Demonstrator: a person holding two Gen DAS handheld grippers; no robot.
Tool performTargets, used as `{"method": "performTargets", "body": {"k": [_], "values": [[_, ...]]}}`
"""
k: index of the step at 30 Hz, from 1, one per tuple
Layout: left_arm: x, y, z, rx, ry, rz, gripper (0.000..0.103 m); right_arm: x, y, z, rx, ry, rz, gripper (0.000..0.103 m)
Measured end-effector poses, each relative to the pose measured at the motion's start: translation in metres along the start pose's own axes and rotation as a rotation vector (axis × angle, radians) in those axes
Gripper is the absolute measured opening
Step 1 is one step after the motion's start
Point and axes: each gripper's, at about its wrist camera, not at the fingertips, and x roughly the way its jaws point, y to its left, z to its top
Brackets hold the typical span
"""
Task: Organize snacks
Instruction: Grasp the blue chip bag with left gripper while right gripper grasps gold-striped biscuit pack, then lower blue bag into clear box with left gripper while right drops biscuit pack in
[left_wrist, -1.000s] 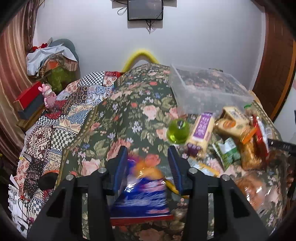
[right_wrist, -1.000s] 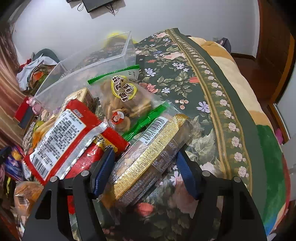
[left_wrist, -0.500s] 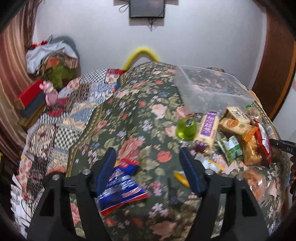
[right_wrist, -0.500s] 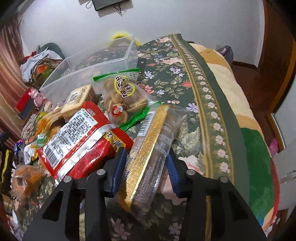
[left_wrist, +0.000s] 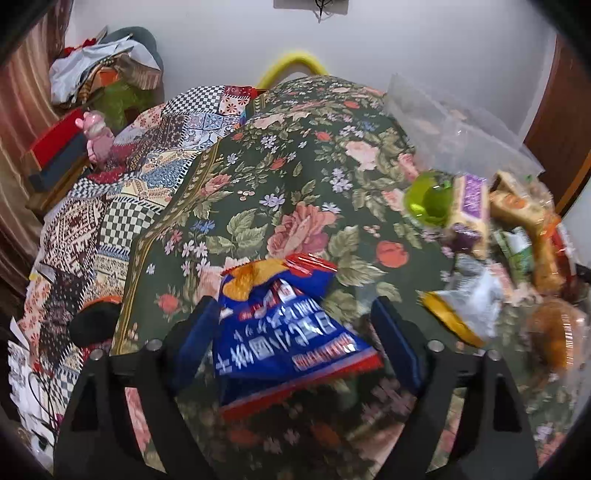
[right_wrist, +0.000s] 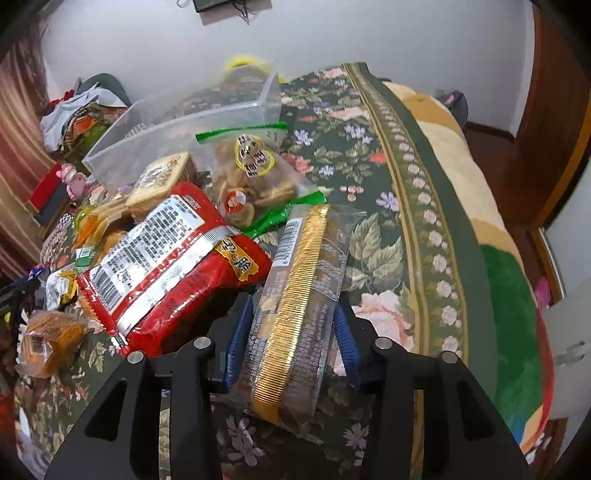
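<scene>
Progress is judged early. The clear bin (right_wrist: 177, 122) is seen on the floral spread (right_wrist: 373, 177) with no snacks visible inside; its interior is only partly shown. The pile is left unsorted just in front of it: red pack (right_wrist: 166, 266), cookie bag (right_wrist: 255, 177), green cup (left_wrist: 430, 199), purple bar (left_wrist: 469, 206), among others.

Left gripper (left_wrist: 295, 317): jaws are held wide apart. The blue bag (left_wrist: 284, 332) is seen lying between them on the spread; the left pad appears just beside its edge, the right pad apart from it. No grip is made.

Right gripper (right_wrist: 291, 325): jaws are drawn in against both sides of the gold tray pack (right_wrist: 299, 306), which is clamped and tilted forward, its far end near the cookie bag. Transfer to the bin is judged the pending step.
</scene>
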Motion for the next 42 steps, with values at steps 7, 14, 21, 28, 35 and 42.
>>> {"method": "performTargets", "body": {"k": [7, 14, 21, 28, 35, 42], "values": [[0.027, 0.026, -0.005, -0.162, 0.033, -0.091, 0.085, 0.007, 0.008, -0.004, -0.032, 0.011, -0.04, 0.046], [0.007, 0.007, -0.006, -0.107, -0.03, -0.019, 0.075, 0.0, 0.002, -0.009, 0.021, -0.042, -0.035, 0.035], [-0.032, -0.03, 0.015, -0.038, -0.144, -0.048, 0.075, -0.015, -0.005, -0.006, 0.045, -0.088, -0.026, 0.032], [-0.057, -0.064, 0.048, -0.004, -0.227, -0.102, 0.075, -0.037, -0.003, 0.01, 0.035, -0.159, 0.0, 0.032], [-0.07, -0.1, 0.081, 0.048, -0.281, -0.146, 0.075, -0.058, 0.011, 0.039, 0.001, -0.26, 0.043, 0.032], [-0.073, -0.135, 0.115, 0.1, -0.332, -0.151, 0.075, -0.066, 0.029, 0.071, -0.045, -0.343, 0.085, 0.032]]}}
